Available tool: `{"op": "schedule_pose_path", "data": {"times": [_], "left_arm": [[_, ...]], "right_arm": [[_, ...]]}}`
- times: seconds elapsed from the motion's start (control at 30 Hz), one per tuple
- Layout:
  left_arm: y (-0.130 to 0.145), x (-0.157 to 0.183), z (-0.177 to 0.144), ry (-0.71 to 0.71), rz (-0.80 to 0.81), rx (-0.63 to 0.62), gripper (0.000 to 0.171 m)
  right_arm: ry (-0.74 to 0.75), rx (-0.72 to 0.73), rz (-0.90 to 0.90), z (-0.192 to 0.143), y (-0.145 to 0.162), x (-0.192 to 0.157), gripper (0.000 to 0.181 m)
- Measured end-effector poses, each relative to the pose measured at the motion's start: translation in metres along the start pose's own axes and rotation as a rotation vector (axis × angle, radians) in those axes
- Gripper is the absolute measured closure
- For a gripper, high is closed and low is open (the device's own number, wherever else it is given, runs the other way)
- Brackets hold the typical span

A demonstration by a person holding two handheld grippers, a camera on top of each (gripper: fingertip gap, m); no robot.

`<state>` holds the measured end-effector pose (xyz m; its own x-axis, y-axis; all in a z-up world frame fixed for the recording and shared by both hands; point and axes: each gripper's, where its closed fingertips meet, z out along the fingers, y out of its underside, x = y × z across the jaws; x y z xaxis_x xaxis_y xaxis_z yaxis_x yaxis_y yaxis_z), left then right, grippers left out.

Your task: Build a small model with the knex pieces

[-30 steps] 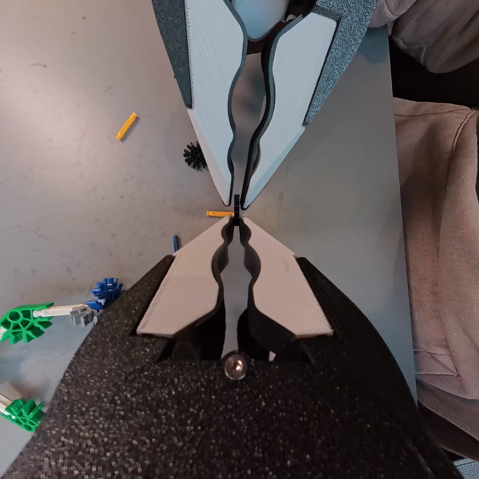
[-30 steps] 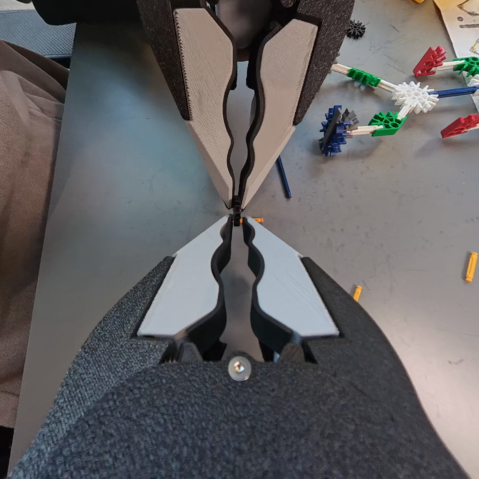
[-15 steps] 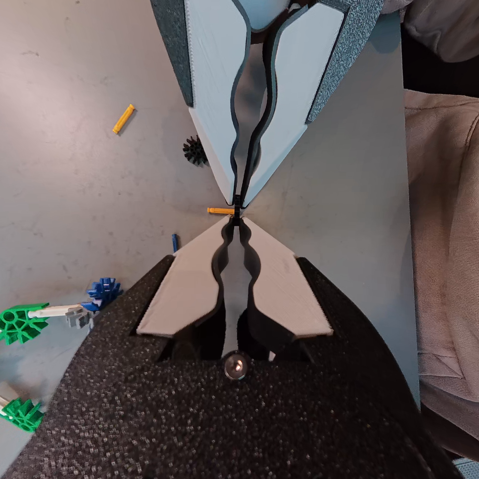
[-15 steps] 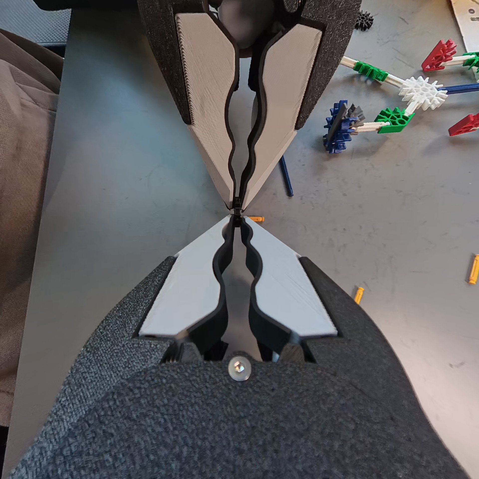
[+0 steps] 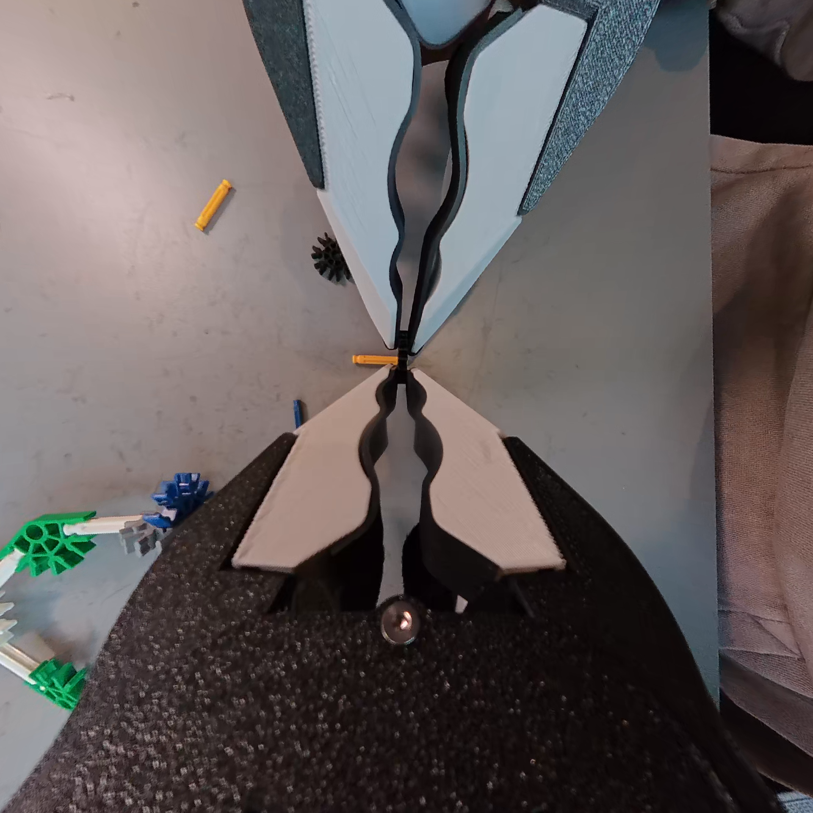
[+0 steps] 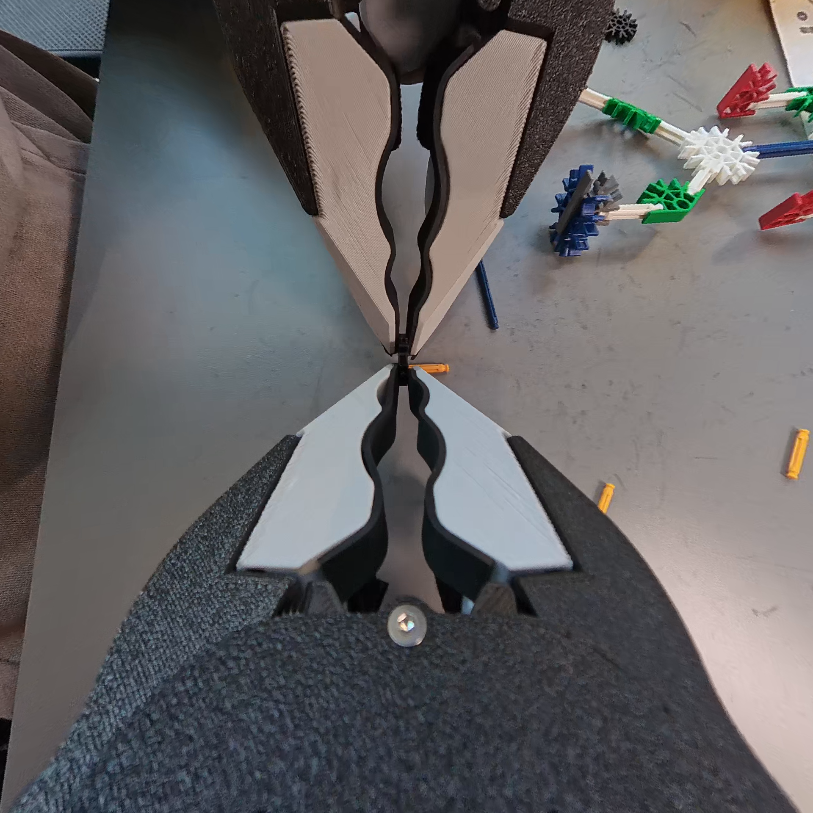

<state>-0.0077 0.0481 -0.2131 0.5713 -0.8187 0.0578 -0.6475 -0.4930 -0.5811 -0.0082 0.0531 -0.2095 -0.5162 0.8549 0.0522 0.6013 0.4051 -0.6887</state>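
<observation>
My left gripper (image 5: pixel 401 375), with grey fingers in a black housing, and my right gripper (image 6: pixel 402 375), with pale blue fingers in a grey housing, meet tip to tip above the grey table (image 5: pixel 572 396). Both are shut on a small black piece (image 5: pixel 402 357), which also shows in the right wrist view (image 6: pixel 403 357). Each pinches one end of it. The right gripper (image 5: pixel 402 347) enters the left wrist view from the top. The left gripper (image 6: pixel 402 347) enters the right wrist view from the top. An orange short rod (image 5: pixel 374 359) lies on the table just under the tips.
Loose parts lie about: a yellow rod (image 5: pixel 213 204), a black round connector (image 5: pixel 327 260), a blue rod (image 6: pixel 487 294), and a built frame with blue (image 6: pixel 572 211), green (image 6: pixel 668 202), white (image 6: pixel 717 154) and red (image 6: pixel 748 90) connectors. A person's beige clothing (image 5: pixel 761 396) lies past the table edge. Only a small space, under 4 cm, lies between the two pairs of fingers. My left tips are roughly 5 cm from the blue rod (image 6: pixel 487 294).
Both grippers have stayed shut and tip to tip on the black piece. The pair has drifted only slightly over the table.
</observation>
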Motion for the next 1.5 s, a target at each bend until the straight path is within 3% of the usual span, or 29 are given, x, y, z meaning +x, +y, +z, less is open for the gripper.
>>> {"op": "schedule_pose_path", "data": {"times": [0.6,0.93,1.5], "left_arm": [[0.002,0.000,0.002,-0.052,0.007,-0.040,0.171],[0.002,0.000,0.006,-0.030,0.028,-0.081,0.170],[-0.015,0.001,0.006,-0.044,0.063,0.030,0.169]], "right_arm": [[-0.023,-0.039,0.001,0.002,-0.001,-0.001,0.180],[-0.017,0.015,0.025,0.001,0.000,-0.002,0.180],[-0.041,-0.019,0.064,-0.006,0.010,-0.001,0.180]]}}
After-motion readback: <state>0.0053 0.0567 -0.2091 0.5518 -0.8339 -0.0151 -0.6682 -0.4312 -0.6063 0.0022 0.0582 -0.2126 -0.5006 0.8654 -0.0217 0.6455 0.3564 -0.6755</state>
